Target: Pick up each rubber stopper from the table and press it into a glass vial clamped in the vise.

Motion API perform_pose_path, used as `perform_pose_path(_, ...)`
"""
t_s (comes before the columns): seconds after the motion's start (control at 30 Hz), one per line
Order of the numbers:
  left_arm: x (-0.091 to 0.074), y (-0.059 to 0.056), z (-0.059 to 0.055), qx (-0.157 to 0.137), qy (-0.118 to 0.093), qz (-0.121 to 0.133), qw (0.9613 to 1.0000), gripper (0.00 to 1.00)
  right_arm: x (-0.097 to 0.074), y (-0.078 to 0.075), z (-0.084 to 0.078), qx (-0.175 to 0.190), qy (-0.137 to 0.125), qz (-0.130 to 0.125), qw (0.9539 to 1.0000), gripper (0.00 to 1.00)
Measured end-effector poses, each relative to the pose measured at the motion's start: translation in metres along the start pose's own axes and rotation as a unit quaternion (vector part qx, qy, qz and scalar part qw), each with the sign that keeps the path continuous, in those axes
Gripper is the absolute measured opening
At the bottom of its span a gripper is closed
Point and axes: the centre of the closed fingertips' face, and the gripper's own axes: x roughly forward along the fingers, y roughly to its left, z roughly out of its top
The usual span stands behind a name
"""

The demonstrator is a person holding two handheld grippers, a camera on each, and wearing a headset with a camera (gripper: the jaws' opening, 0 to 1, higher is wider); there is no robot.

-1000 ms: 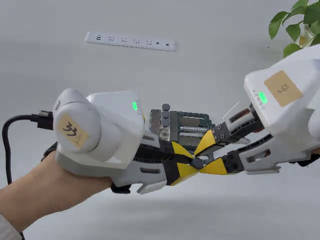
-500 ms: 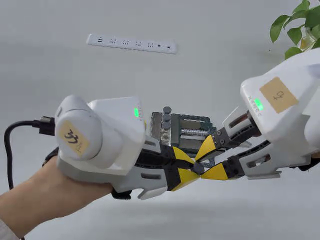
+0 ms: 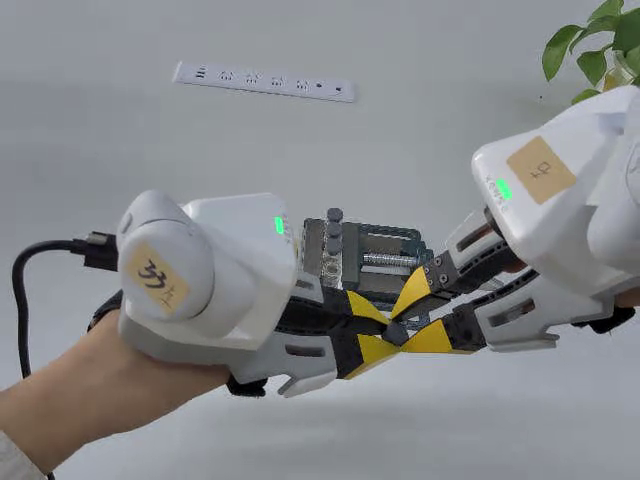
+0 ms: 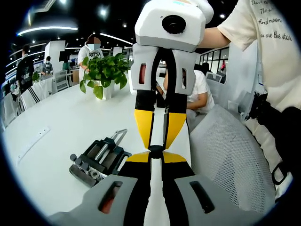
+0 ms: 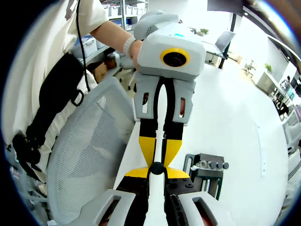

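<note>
A small dark rubber stopper (image 5: 156, 168) hangs in the air above the table edge, pinched where the two grippers meet tip to tip. My left gripper (image 3: 385, 322) comes in from the left and my right gripper (image 3: 408, 322) from the right. Both pairs of yellow-and-black fingertips are closed on the stopper (image 4: 155, 149). Just behind the tips stands the grey vise (image 3: 375, 255), which clamps a row of glass vials (image 3: 331, 240). Several of these carry dark stoppers, and the nearest one looks open. The vise (image 4: 101, 157) (image 5: 207, 172) rests on the white table.
A white power strip (image 3: 263, 82) lies at the back of the table. A potted plant (image 3: 590, 50) stands at the far right. A black cable (image 3: 25, 275) trails from the left gripper. A grey mesh chair (image 5: 89, 141) sits beside the table, with a person standing close.
The tips have stayed together on the stopper. The right gripper's body has shifted slightly left and the left gripper's body slightly right and down.
</note>
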Motion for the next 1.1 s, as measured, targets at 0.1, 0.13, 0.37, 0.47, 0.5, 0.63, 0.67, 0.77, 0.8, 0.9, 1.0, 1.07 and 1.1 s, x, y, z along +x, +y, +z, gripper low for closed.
perform_pose_path(0.1, 0.0, 0.001, -0.002, -0.007, -0.003, 0.003, 1.0, 0.04, 0.002, -0.001, -0.002, -0.002, 0.003, 0.003, 1.0, 0.06)
perform_pose_path(0.13, 0.0, 0.001, -0.003, -0.011, -0.004, 0.005, 0.9999, 0.04, 0.002, -0.001, -0.002, -0.002, 0.003, 0.003, 1.0, 0.06)
perform_pose_path(0.37, -0.003, 0.006, -0.015, -0.023, 0.006, 0.024, 0.9994, 0.16, 0.006, -0.009, -0.01, 0.003, 0.016, 0.001, 0.9999, 0.06)
perform_pose_path(0.47, -0.006, 0.015, -0.025, -0.035, 0.015, 0.046, 0.9982, 0.28, 0.008, -0.013, -0.015, 0.007, 0.02, 0.0, 0.9998, 0.06)
perform_pose_path(0.5, -0.007, 0.017, -0.028, -0.039, 0.018, 0.053, 0.9977, 0.32, 0.008, -0.015, -0.016, 0.007, 0.022, -0.001, 0.9997, 0.06)
perform_pose_path(0.63, -0.014, 0.033, -0.041, -0.054, 0.028, 0.104, 0.9927, 0.61, 0.011, -0.023, -0.021, 0.006, 0.029, -0.001, 0.9996, 0.06)
perform_pose_path(0.67, -0.015, 0.035, -0.043, -0.054, 0.028, 0.111, 0.9919, 0.68, 0.012, -0.024, -0.021, 0.006, 0.03, -0.002, 0.9995, 0.06)
perform_pose_path(0.77, -0.019, 0.04, -0.051, -0.06, 0.035, 0.13, 0.9891, 0.8, 0.015, -0.031, -0.023, 0.004, 0.035, -0.002, 0.9994, 0.06)
perform_pose_path(0.8, -0.021, 0.042, -0.053, -0.066, 0.035, 0.139, 0.9874, 0.83, 0.016, -0.033, -0.024, 0.002, 0.036, -0.002, 0.9993, 0.06)
perform_pose_path(0.9, -0.025, 0.047, -0.056, -0.07, 0.031, 0.158, 0.9845, 0.93, 0.017, -0.04, -0.024, 0.0, 0.038, -0.004, 0.9993, 0.06)
perform_pose_path(1.0, -0.03, 0.051, -0.057, -0.072, 0.026, 0.172, 0.9822, 0.99, 0.018, -0.047, -0.025, -0.002, 0.041, -0.007, 0.9991, 0.06)
perform_pose_path(1.07, -0.032, 0.053, -0.059, -0.078, 0.025, 0.175, 0.9813, 0.99, 0.019, -0.052, -0.025, -0.004, 0.044, -0.008, 0.999, 0.06)
perform_pose_path(1.1, -0.033, 0.054, -0.06, -0.077, 0.025, 0.177, 0.9809, 0.99, 0.019, -0.054, -0.025, -0.005, 0.045, -0.008, 0.9989, 0.06)
